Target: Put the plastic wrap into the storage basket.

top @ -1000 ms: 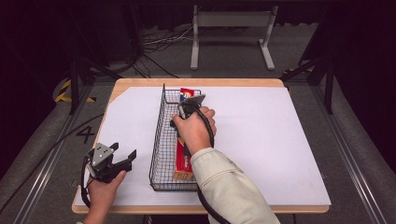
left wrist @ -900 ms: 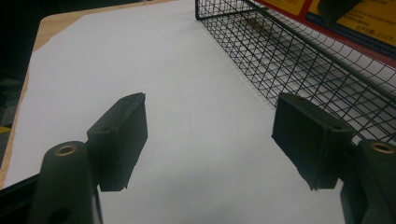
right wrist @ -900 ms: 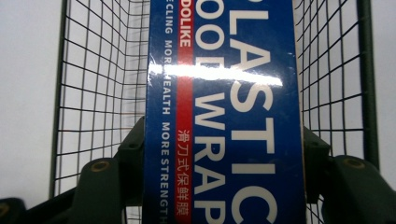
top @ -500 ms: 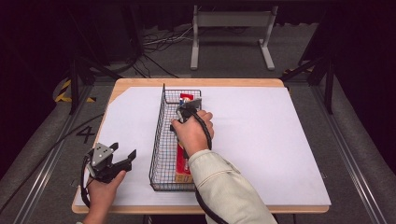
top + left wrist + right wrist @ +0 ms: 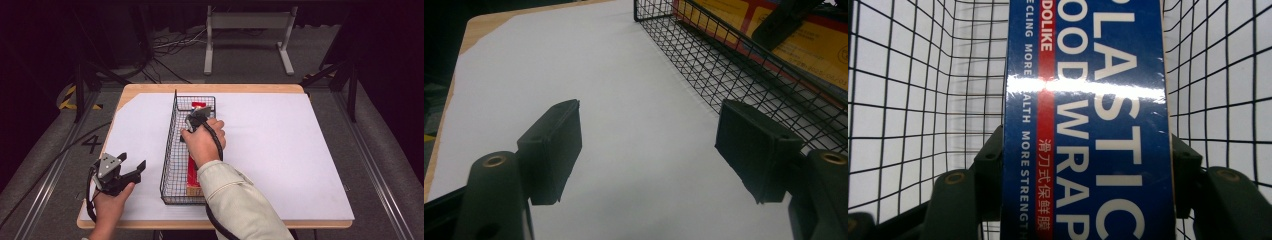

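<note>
A long plastic wrap box (image 5: 1083,125), blue on the face toward the camera and red and yellow on another side (image 5: 192,172), lies lengthwise in a black wire basket (image 5: 169,150). My right gripper (image 5: 196,118) reaches down into the basket's far half. Its two pads (image 5: 990,160) sit against the box's long sides, so it is shut on the box. My left gripper (image 5: 131,169) hovers over the white sheet at the table's near left, jaws wide apart with nothing between them (image 5: 649,150). The left gripper view shows the basket wall (image 5: 734,65) and the box (image 5: 819,50) to its right.
A white sheet (image 5: 280,150) covers most of the wooden table (image 5: 210,88). The basket stands left of centre and runs from near to far. A grey metal stand (image 5: 247,37) and cables lie on the dark floor beyond the table.
The right hand has shifted slightly toward the near side inside the basket, still around the box. The left hand has kept still.
</note>
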Available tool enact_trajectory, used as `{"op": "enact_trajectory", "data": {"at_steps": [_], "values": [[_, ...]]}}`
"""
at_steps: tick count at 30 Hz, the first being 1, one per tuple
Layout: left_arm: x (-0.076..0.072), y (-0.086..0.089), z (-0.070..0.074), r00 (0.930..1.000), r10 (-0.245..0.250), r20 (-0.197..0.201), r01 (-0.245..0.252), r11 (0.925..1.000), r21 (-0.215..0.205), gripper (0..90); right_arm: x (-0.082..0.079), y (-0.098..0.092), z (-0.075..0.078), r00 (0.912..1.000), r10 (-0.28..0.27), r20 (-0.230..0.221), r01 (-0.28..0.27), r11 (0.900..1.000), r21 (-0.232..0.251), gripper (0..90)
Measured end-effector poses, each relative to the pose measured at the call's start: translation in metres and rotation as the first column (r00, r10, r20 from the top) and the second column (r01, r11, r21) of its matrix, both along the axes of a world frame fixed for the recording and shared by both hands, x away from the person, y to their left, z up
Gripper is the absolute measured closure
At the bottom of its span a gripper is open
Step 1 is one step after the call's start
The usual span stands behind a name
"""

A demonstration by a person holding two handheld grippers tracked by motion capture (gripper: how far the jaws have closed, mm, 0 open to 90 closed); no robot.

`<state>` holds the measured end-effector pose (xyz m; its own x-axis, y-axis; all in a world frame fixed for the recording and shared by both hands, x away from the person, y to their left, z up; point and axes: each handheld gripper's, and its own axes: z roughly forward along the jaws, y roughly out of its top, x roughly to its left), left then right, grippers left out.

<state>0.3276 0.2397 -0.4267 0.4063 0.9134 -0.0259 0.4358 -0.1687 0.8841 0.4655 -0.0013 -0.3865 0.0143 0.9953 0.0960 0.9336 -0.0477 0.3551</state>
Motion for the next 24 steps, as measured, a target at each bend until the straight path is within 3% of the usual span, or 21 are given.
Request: {"op": "enact_trajectory", "data": {"at_steps": [14,24], "values": [[-0.0003,-0.0003,0.0001,1.0,-0.003,0.005,0.003,1.0,-0.003,26.8,-0.0001,0.0074,-0.003,1.0,0.0,-0.008,0.0,1.0,-0.027,38.8],[-0.0003,-0.0003,0.0001,1.0,0.0,0.005,0.0,1.0,-0.008,26.8,-0.0019,0.0084,-0.0097,0.9991,-0.002,-0.043,0.0,0.999,-0.032,38.2]]}}
